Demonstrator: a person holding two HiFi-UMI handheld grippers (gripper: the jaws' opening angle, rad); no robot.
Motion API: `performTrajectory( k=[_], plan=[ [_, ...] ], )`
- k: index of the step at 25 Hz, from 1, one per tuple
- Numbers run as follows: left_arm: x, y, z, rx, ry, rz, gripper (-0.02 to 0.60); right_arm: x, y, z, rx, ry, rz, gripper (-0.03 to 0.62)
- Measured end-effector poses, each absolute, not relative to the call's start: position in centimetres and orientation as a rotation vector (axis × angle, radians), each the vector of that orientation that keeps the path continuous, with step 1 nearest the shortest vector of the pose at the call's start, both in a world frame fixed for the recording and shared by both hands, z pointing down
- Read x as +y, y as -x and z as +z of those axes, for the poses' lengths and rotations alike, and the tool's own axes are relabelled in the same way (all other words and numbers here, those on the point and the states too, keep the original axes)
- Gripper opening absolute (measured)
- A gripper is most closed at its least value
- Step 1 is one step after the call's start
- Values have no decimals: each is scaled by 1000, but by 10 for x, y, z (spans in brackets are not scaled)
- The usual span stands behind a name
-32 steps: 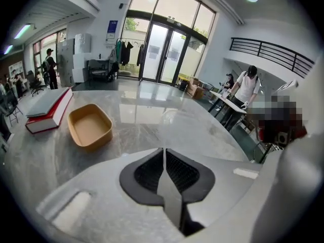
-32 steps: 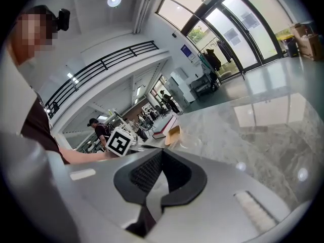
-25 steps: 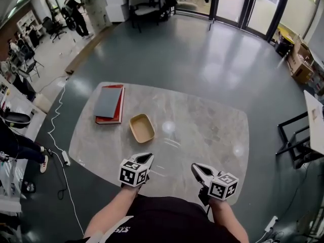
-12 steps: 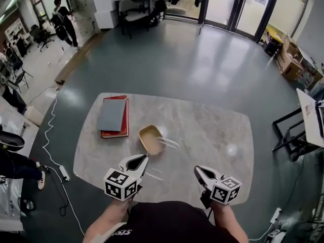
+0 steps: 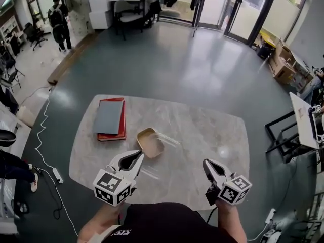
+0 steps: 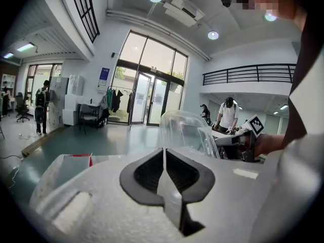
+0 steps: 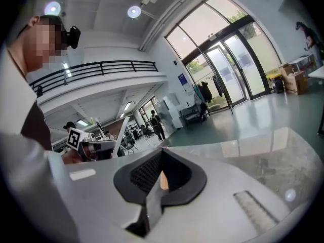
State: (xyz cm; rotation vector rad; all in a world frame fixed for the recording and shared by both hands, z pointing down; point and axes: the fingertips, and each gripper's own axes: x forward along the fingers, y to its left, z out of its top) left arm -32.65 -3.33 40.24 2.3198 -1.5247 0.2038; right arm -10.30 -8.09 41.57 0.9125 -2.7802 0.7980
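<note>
Grippers: left gripper (image 5: 133,159) clenched, jaws pressed together on nothing; right gripper (image 5: 208,165) likewise closed and empty, with a tan sliver showing beyond its tips.
Location: tan tray (image 5: 150,143) lay on the table (image 5: 212,130) at 1 o'clock from the left gripper, near it; the right gripper stood well apart at the tray's 4 o'clock.
Clear cover (image 6: 185,132): just beside the tray at its 3 o'clock; contact could not be told.
Materials: tray rectangular, rounded corners, matt, raised rim; cover thin, glossy, domed; table polished marble.
Handling: tray judged light and stiff, best pinched across one rim wall; cover judged flimsy and slippery.
Surroundings: red book (image 5: 121,130) under a grey slab (image 5: 108,116), at the tray's 10 o'clock.
</note>
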Motion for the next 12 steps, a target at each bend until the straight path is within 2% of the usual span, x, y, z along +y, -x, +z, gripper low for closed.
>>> performTrajectory(
  k=[12],
  plan=[
    [-34, 280, 333, -1697, -2335, 66, 16, -88, 49, 333, -3020, -822, 484, 0]
  ],
)
